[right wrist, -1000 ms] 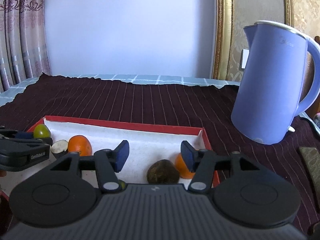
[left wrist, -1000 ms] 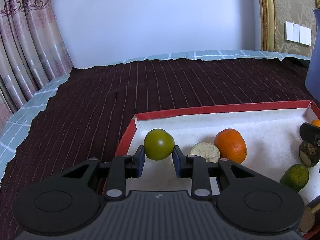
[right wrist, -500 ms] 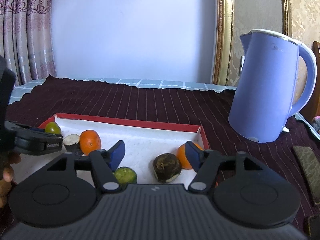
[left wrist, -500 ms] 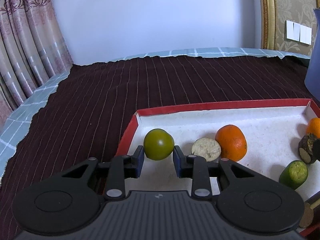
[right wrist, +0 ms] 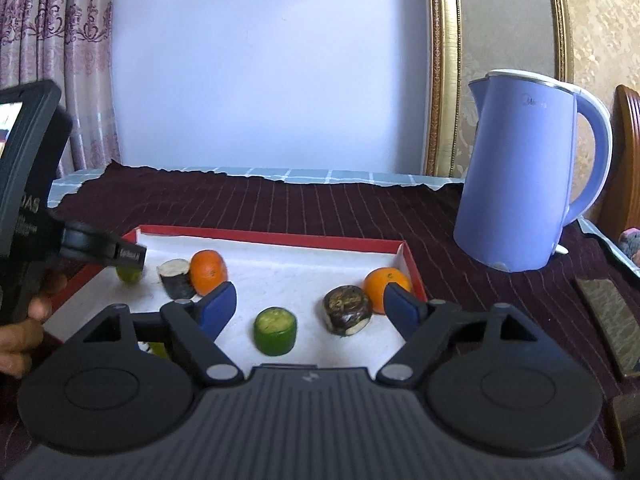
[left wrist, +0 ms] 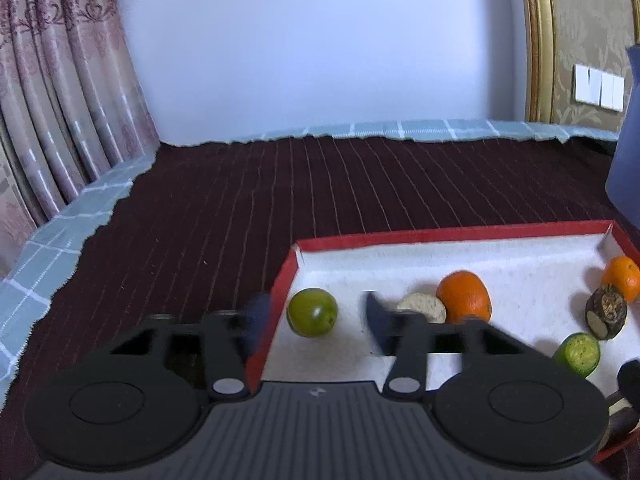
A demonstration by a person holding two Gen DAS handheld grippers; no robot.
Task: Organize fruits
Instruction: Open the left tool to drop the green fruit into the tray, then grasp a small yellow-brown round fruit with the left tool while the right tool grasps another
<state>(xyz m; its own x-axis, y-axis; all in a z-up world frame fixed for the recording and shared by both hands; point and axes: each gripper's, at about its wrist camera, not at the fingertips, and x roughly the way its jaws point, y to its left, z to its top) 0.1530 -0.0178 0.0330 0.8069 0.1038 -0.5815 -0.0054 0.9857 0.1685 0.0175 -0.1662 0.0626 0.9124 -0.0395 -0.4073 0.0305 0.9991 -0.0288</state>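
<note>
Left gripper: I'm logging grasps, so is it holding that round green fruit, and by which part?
Nothing is held. The left gripper has just been opening; the green fruit sits between its pads, untouched, in the tray.

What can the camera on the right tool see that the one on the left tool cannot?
Only the right view shows the whole blue kettle and a hand holding the left tool.

Only the left view shows the green fruit lying free between the left tool's just-opened jaws.

Both show the red-rimmed tray, two oranges and the cut green fruit.
</note>
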